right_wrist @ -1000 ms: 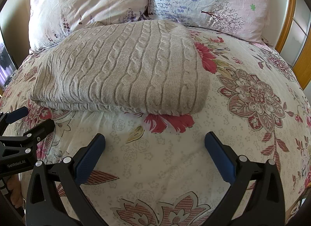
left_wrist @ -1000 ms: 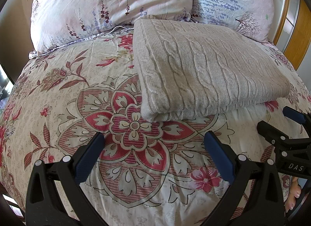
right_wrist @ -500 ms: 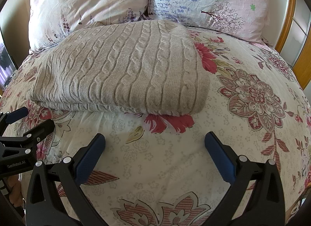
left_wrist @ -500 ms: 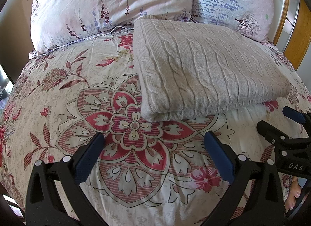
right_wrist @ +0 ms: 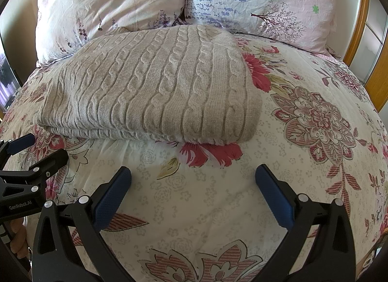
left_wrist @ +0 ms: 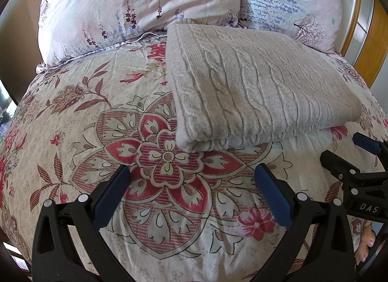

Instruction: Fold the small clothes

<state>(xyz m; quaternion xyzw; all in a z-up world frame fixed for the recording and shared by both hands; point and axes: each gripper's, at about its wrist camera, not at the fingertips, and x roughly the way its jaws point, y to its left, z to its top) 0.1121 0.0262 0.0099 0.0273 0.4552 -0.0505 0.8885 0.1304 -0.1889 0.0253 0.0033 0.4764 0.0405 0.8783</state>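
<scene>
A beige cable-knit sweater (left_wrist: 254, 88) lies folded into a thick rectangle on the floral bedspread (left_wrist: 97, 124), its far edge against the pillows. It also shows in the right wrist view (right_wrist: 157, 88). My left gripper (left_wrist: 192, 173) is open and empty, hovering above the bedspread in front of the sweater's near left corner. My right gripper (right_wrist: 192, 173) is open and empty, in front of the sweater's near right corner. Neither touches the sweater. Each gripper shows at the edge of the other's view, the right one (left_wrist: 356, 160) and the left one (right_wrist: 31, 151).
Two floral pillows (left_wrist: 135, 5) (left_wrist: 291, 0) stand at the head of the bed behind the sweater. A wooden frame (right_wrist: 356, 15) and cabinet panels rise at the right. The bedspread (right_wrist: 315, 117) extends right of the sweater.
</scene>
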